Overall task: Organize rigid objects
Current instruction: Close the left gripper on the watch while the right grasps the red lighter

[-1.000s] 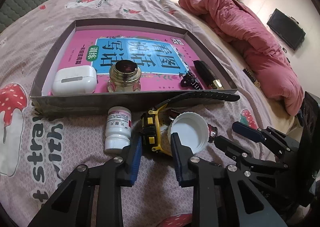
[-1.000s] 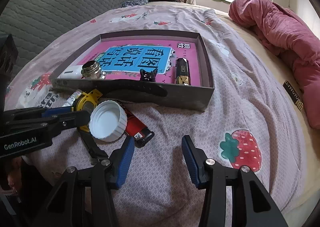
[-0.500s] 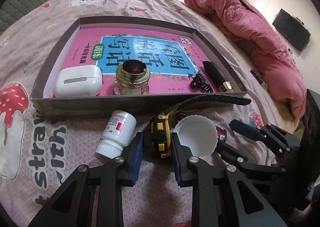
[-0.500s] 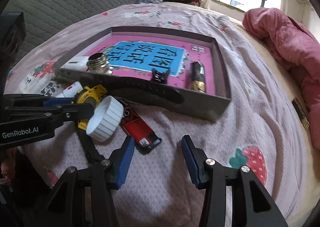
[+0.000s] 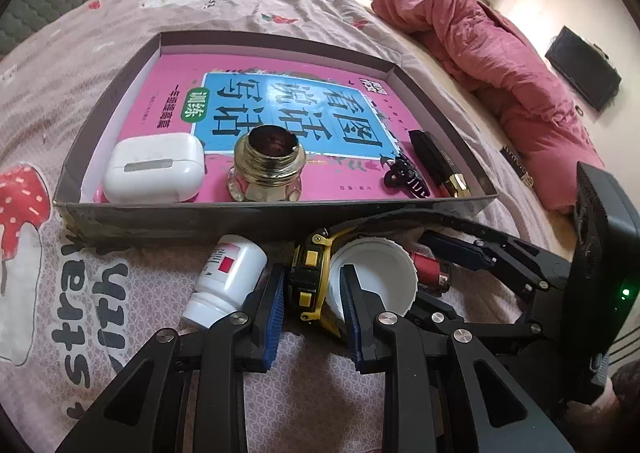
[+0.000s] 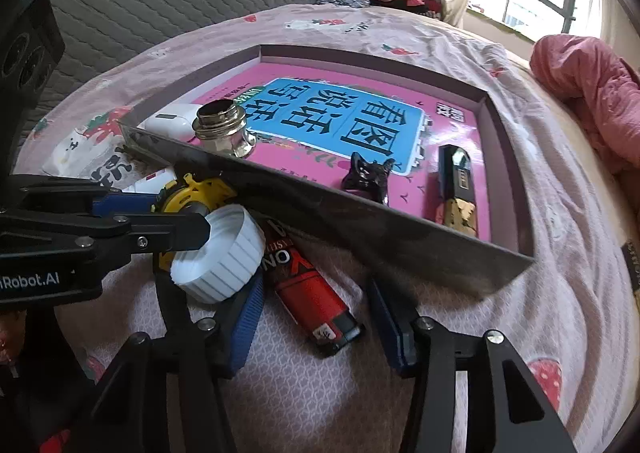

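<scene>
Our left gripper is clamped on the yellow watch beside the box, right gripper fingers apart, and the white cap touching 1 finger may tip off.

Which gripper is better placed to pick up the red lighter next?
Right. The right gripper is open with the red lighter lying between its jaws, while the left gripper is closing around the yellow watch.

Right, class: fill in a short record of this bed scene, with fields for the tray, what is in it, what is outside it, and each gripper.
tray: shallow grey cardboard tray on the bed
in tray: white earbud case, brass-necked glass jar, black cat figurine
outside tray: white pill bottle, red lighter
left gripper: closed on yellow-black watch
right gripper: open, around the lighter
</scene>
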A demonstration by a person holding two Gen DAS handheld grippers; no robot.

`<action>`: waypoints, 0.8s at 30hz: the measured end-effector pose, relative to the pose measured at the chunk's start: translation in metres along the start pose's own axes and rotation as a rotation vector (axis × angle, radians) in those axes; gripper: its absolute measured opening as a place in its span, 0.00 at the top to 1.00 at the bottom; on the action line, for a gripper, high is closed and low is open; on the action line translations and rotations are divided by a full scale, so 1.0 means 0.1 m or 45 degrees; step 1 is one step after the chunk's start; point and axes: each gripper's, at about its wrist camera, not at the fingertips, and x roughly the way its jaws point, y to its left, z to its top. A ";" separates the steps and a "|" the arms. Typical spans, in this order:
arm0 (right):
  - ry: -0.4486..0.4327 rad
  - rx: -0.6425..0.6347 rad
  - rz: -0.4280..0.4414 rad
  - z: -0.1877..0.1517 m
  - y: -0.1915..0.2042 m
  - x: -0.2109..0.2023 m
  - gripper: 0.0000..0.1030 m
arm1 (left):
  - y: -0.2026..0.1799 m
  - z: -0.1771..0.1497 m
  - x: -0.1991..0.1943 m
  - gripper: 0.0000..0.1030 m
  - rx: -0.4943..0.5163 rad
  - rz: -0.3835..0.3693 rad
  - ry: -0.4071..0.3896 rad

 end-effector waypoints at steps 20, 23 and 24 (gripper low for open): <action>0.022 0.010 0.073 -0.19 0.09 -0.27 0.77 | 0.07 0.00 0.00 0.81 -0.071 -0.060 -0.007; 0.029 0.048 0.065 -0.22 0.08 -0.33 0.77 | 0.09 0.00 -0.02 0.80 -0.091 -0.079 -0.009; 0.031 0.054 0.061 -0.22 0.08 -0.34 0.77 | 0.10 -0.01 -0.04 0.80 -0.096 -0.080 -0.012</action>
